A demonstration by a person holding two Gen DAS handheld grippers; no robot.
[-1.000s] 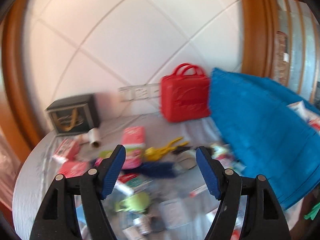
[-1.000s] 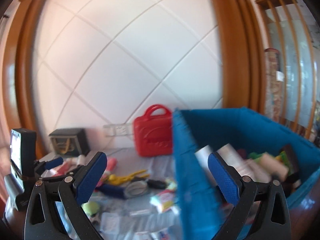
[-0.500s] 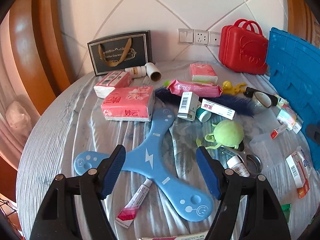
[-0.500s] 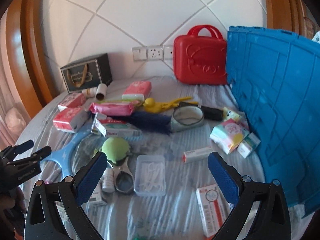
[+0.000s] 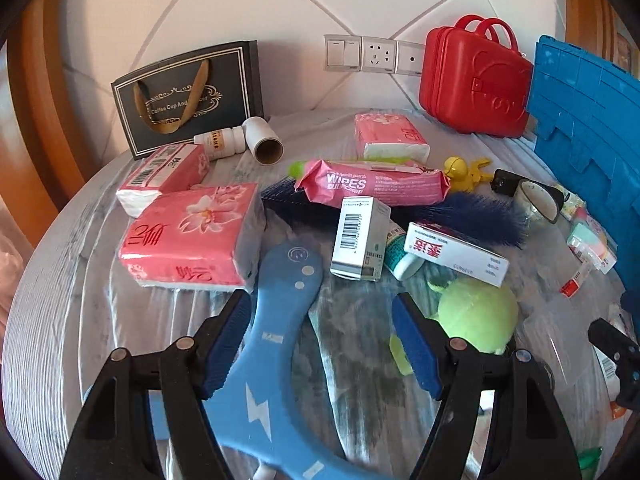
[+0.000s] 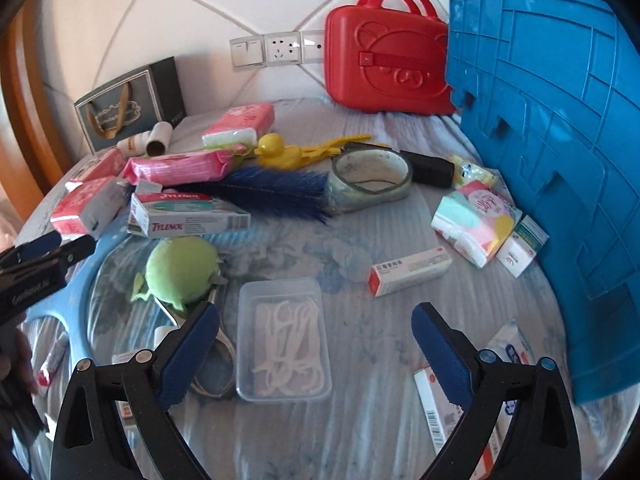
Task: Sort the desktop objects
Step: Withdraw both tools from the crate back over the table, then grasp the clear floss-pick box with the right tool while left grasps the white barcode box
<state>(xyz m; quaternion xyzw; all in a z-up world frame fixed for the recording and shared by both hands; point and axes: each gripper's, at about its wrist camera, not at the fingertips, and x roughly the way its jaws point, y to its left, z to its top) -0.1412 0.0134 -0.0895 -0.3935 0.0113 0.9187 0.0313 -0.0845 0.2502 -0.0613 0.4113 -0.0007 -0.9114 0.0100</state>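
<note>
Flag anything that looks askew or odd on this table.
The blue crate stands tipped on its side at the right edge. A white pill bottle and a cardboard tube lie toppled by the black gift bag.

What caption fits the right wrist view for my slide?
Open right gripper above a clear floss-pick box, amid clutter beside a blue crate.

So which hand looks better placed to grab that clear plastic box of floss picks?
Probably the right. Its open gripper points at the clear box, which lies just beyond the left finger. The left gripper hangs over the blue boomerang, further off.
</note>
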